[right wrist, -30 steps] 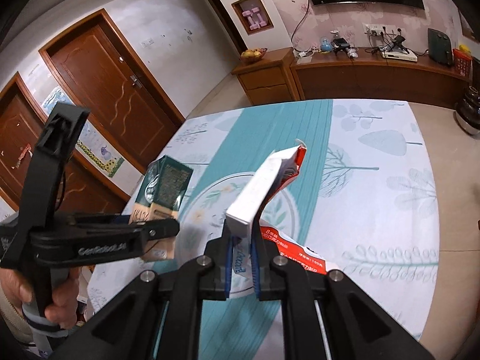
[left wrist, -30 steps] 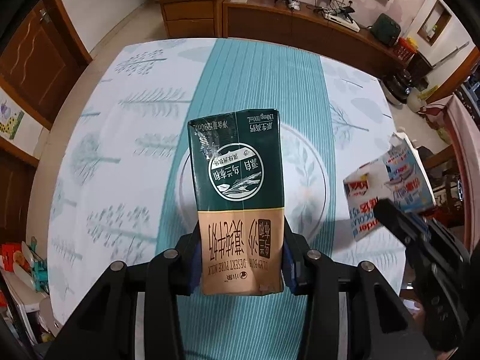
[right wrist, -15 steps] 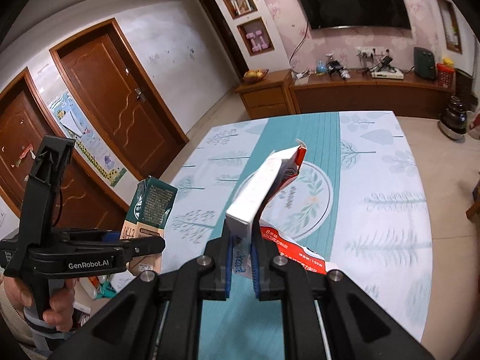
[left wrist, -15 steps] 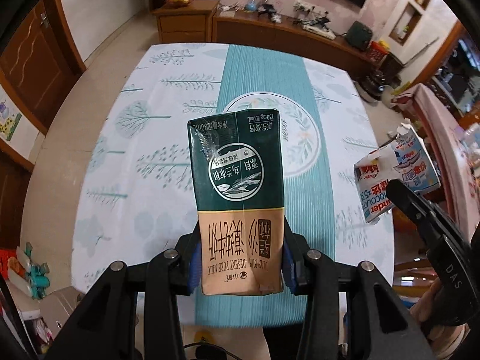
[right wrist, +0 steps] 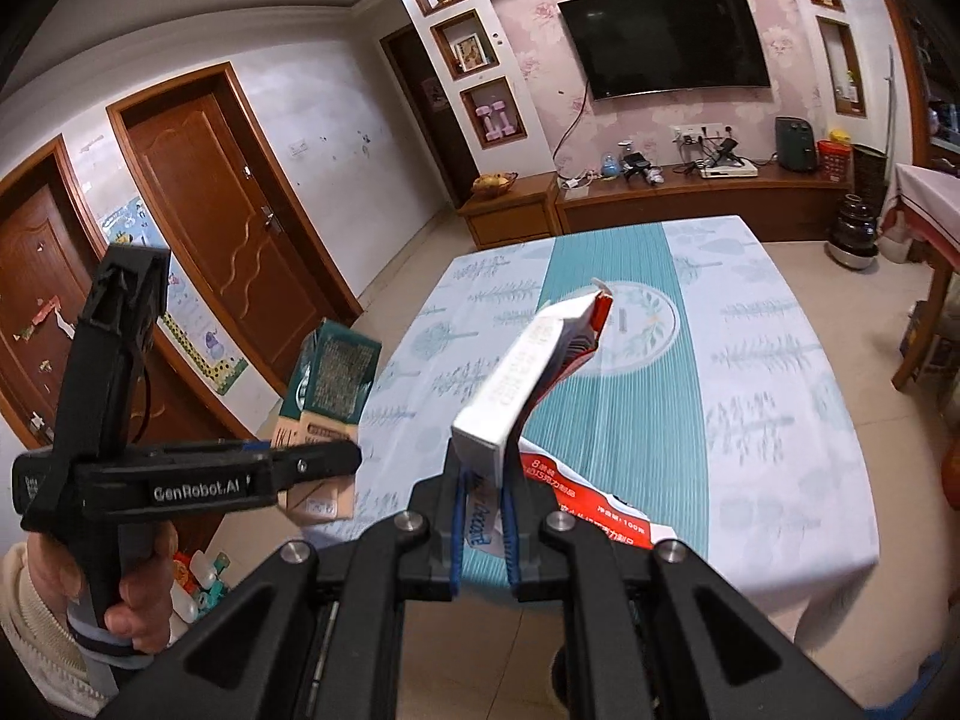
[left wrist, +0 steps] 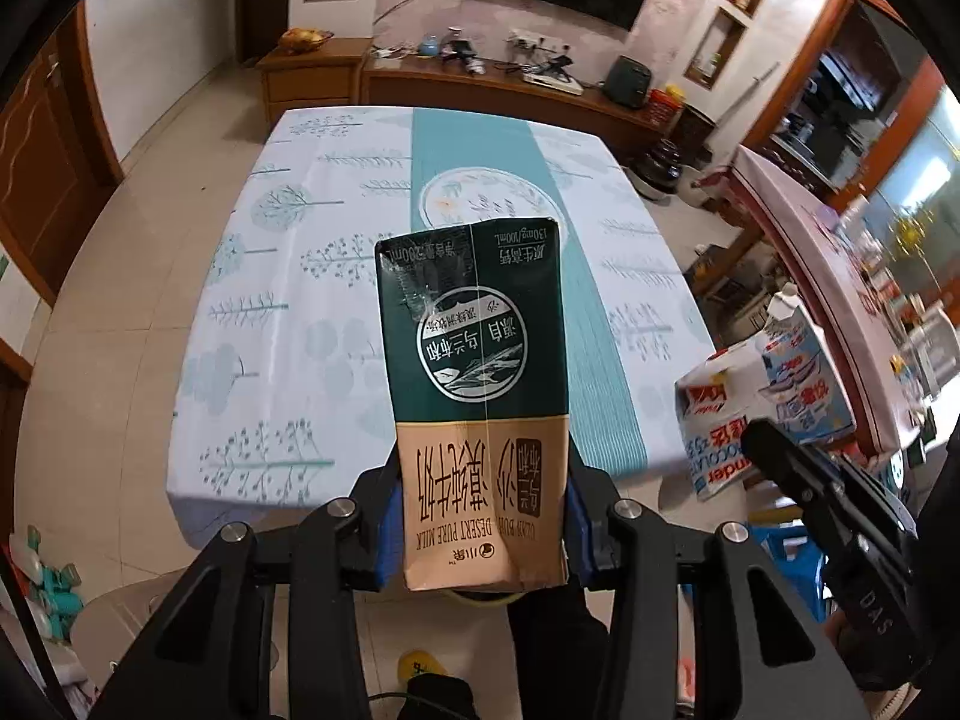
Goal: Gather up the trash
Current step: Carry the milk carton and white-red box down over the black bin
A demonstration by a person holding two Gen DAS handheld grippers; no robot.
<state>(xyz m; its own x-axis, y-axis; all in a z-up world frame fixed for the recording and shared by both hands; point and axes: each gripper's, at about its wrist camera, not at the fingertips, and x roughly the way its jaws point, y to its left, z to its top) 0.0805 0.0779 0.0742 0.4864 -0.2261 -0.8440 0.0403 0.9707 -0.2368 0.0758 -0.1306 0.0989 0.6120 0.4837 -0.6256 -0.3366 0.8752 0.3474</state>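
Note:
My left gripper (left wrist: 480, 531) is shut on a green and tan milk carton (left wrist: 477, 384), held upright in the air in front of the table's near edge. The carton also shows in the right wrist view (right wrist: 330, 396) with the left gripper (right wrist: 324, 462). My right gripper (right wrist: 485, 525) is shut on a flattened white, red and blue snack box (right wrist: 528, 384), also held in the air before the table. That box (left wrist: 762, 402) and the right gripper's body (left wrist: 840, 534) show at the right of the left wrist view.
A table with a teal and white tree-print cloth (left wrist: 312, 300) lies ahead. A wooden TV cabinet (right wrist: 690, 198) stands behind it under a wall TV. Wooden doors (right wrist: 234, 228) are at left. A second table (left wrist: 828, 276) and clutter are at right. Small items lie on the floor (left wrist: 48, 588).
Both grippers have pulled back and up from the table with their boxes. The table now looks farther away and its near edge and the floor have come into view.

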